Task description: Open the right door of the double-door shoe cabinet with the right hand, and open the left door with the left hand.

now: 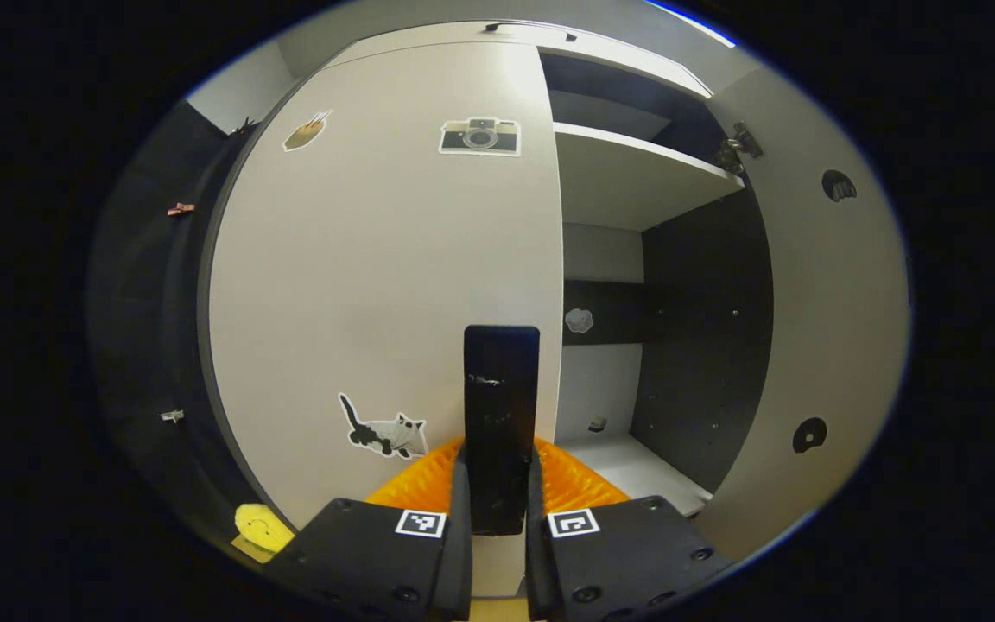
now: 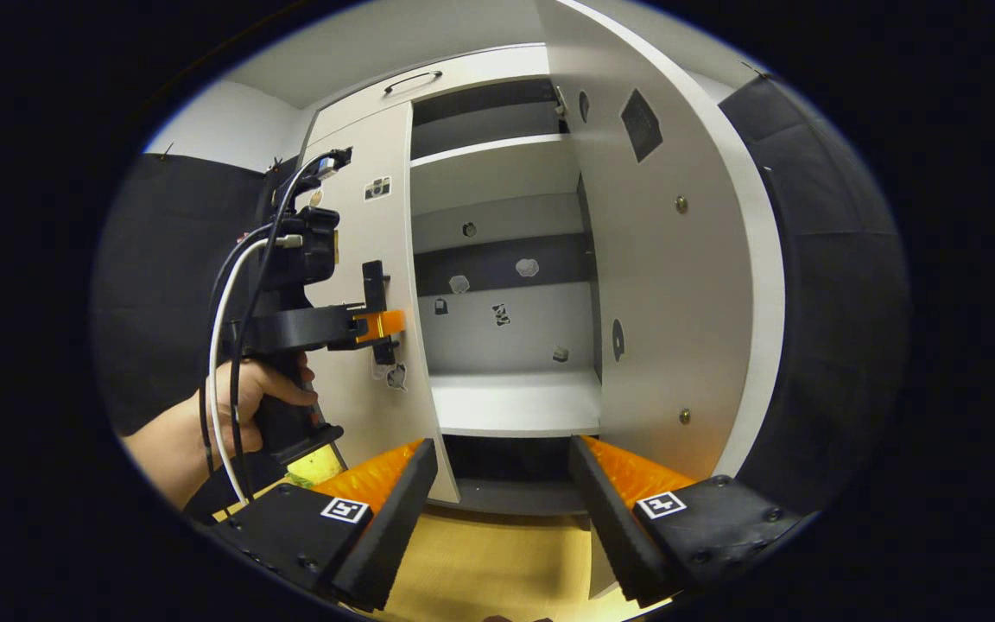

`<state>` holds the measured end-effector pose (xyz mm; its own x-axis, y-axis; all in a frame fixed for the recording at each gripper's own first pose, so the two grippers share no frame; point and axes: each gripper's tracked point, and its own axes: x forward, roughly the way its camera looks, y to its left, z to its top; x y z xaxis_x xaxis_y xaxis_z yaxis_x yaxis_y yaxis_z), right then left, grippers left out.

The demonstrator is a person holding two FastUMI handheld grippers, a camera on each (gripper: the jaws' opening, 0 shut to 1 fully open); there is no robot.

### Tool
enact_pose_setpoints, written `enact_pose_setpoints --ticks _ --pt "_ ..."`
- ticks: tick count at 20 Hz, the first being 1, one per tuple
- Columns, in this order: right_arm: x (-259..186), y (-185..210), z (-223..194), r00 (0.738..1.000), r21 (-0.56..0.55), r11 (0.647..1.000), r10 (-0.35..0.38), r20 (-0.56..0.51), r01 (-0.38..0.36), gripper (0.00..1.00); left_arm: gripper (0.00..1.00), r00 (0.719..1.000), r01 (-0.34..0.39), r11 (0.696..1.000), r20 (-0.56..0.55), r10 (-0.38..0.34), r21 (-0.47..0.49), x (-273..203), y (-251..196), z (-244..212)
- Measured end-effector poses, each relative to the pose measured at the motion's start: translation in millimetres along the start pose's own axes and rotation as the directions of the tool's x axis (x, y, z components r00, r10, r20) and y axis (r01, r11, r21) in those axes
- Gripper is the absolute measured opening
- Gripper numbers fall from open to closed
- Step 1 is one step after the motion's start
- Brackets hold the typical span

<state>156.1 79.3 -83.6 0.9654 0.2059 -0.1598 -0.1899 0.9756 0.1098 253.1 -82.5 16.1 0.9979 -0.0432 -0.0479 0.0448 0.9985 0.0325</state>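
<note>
Clamping my left gripper [image 1: 497, 471] on the closed left door's [image 1: 377, 285] black handle [image 1: 501, 406], right door [image 2: 662, 285] open, right gripper [image 2: 502, 501] spread empty, I risk slipping off if I pull crooked.

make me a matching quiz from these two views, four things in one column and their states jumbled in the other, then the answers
Things:
1. right door
2. left door
3. left gripper
4. right gripper

States:
A. jaws closed on a black handle
B. swung wide open
C. jaws apart, holding nothing
D. shut, with a camera sticker and a cat sticker on its front

Pairs: 1-B, 2-D, 3-A, 4-C
</note>
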Motion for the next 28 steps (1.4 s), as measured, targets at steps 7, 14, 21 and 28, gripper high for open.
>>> enact_pose_setpoints --ticks 7,14,21,28 --pt "-7 -1 2 1.0 0.004 1.0 -0.024 0.004 0.024 0.98 0.12 1.0 -0.009 1.0 0.002 0.009 0.006 -2 0 -1" --pt "-23 6 5 0.999 -0.025 0.998 -0.052 0.008 0.052 0.98 0.14 1.0 0.018 1.0 0.001 -0.018 0.0 -12 3 -1" --pt "-39 25 11 0.995 -0.046 0.994 -0.098 0.031 0.099 0.98 0.14 0.998 0.055 0.998 0.003 -0.055 -0.01 -28 9 2" --pt "-55 43 10 0.986 -0.027 0.986 -0.161 0.038 0.162 0.98 0.14 0.995 0.099 0.995 0.004 -0.099 -0.004 -38 15 2"
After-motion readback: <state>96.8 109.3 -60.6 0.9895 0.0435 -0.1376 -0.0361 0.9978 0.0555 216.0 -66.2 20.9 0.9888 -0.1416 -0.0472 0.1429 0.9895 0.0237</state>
